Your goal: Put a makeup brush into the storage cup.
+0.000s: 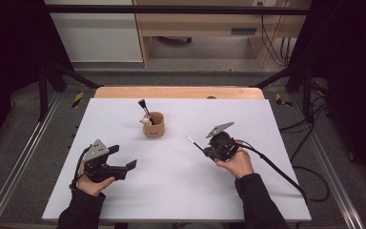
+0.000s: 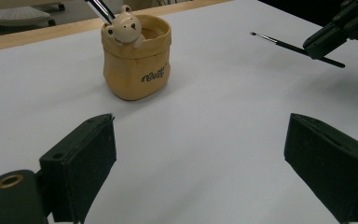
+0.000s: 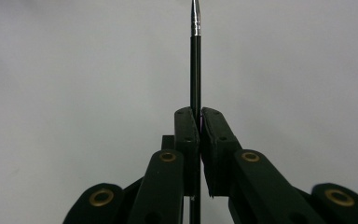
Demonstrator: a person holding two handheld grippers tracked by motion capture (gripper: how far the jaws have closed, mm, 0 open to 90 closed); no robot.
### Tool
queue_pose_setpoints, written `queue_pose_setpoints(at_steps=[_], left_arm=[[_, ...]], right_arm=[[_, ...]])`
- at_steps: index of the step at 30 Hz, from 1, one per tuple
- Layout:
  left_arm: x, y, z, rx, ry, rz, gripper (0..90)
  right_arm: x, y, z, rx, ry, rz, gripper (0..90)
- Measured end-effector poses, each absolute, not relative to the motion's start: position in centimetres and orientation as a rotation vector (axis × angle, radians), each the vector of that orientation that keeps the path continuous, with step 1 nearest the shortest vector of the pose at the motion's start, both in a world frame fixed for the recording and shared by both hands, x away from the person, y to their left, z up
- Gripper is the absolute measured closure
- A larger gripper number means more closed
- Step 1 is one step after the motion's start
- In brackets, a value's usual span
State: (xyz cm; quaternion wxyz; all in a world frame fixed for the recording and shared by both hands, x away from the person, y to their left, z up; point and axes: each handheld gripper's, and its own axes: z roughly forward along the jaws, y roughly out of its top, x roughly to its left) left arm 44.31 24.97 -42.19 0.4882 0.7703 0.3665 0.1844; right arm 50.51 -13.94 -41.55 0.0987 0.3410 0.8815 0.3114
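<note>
A tan fabric-look cup (image 1: 154, 125) (image 2: 137, 56) with a small bear figure on its rim stands mid-table and holds a black brush (image 1: 144, 109). My right gripper (image 1: 208, 150) (image 3: 198, 114) is shut on a thin black brush (image 1: 195, 143) (image 3: 195, 60) with a silver ferrule; the brush points up-left toward the cup, lifted off the table. In the left gripper view that brush (image 2: 286, 44) and the right gripper (image 2: 324, 39) show at upper right. My left gripper (image 1: 129, 167) (image 2: 200, 163) rests low at the table's left, open, nothing between its jaws, aimed at the cup.
The white table top (image 1: 181, 191) ends at a wooden strip (image 1: 178, 92) at the far side. Black frame bars, cables and a wooden cabinet stand beyond the table. A cable (image 1: 276, 169) trails from the right gripper over the table's right side.
</note>
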Motion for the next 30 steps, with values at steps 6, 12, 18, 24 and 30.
queue_pose_setpoints(at_steps=[6,12,18,24,30], left_arm=[[44.2,24.8,-42.1,1.873,0.884,0.446,8.3],[44.1,24.6,-42.0,1.874,0.876,0.442,8.3],[43.9,24.2,-42.0,1.873,0.869,0.435,8.3],[43.8,23.9,-41.9,1.877,0.859,0.432,8.4],[43.7,23.7,-41.9,1.87,0.853,0.412,8.5]], right_arm=[[49.2,-13.9,-41.2,0.941,2.595,0.973,85.9],[48.0,-14.0,-41.0,0.909,2.584,1.024,85.9],[47.3,-14.4,-41.4,0.915,2.578,1.083,85.9],[46.5,-14.5,-41.7,0.888,2.566,1.148,85.9],[45.9,-14.8,-41.4,0.885,2.542,1.197,85.9]])
